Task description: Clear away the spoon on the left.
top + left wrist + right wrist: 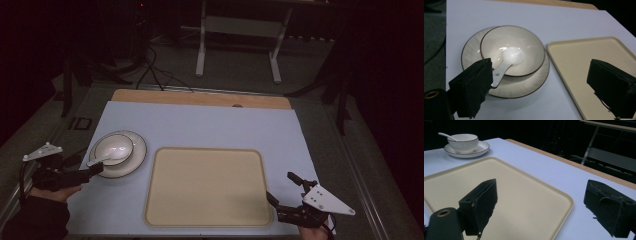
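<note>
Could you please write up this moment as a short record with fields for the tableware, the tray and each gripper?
bowl: white, dark rim, sits on the saucer
saucer: white, on the blue mat, left of the tray
spoon: white, scoop in the bowl, handle over the rim toward the left gripper
tray: beige, nothing on it
left gripper: jaws open, close to the spoon handle
right gripper: jaws open, by the tray's right edge, holding nothing

No readable text, label, brand, number or sign anywhere.
</note>
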Motion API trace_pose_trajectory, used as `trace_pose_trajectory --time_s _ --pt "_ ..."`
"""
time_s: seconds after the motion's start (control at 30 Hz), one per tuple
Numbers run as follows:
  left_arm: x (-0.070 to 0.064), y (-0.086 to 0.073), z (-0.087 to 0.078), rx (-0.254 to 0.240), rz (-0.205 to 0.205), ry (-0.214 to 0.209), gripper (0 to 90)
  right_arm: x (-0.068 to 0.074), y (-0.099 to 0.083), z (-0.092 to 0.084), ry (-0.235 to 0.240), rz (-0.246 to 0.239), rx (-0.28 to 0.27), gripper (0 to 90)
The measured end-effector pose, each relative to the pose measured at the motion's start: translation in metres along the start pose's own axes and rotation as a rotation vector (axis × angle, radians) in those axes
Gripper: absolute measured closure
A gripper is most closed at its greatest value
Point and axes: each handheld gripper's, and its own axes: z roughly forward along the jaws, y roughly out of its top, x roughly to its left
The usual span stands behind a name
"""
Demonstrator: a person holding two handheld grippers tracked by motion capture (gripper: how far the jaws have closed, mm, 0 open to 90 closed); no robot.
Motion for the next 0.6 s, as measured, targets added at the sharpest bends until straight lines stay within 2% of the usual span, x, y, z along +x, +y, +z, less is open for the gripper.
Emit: trace_pose_trajectory --time_s 0.13,0.17,0.2,0.33,0.37,0.4,0.57,0.6 --pt "0.014 -0.005 0.006 0.016 -0.061 0.006 10.2 0.000 0.000 0.000 0.002 0.000 -0.001 11.8" --pt "0.014 -0.005 0.006 0.016 -0.061 0.006 11.9 0.000 0.000 0.000 0.002 0.000 -0.001 11.8" --pt "0.018 -0.006 0.008 0.020 -0.085 0.017 12.9 0.000 0.000 0.001 0.003 -0.001 0.001 11.8" --pt "0.029 -0.008 0.011 0.029 -0.135 0.036 15.3 0.000 0.000 0.001 0.004 -0.003 0.003 11.8" --pt "0.029 -0.008 0.011 0.029 -0.135 0.036 16.2 0.000 0.000 0.001 0.004 -0.003 0.003 11.8" --pt "0.038 -0.009 0.013 0.041 -0.178 0.024 19.8 0.001 0.000 0.001 0.005 -0.004 0.005 11.8" --pt "0.045 -0.011 0.016 0.046 -0.215 0.007 26.5 0.000 -0.001 0.002 0.007 -0.004 0.007 11.8" --pt "0.051 -0.012 0.019 0.045 -0.238 0.002 26.5 0.000 -0.001 0.002 0.008 -0.004 0.008 11.8"
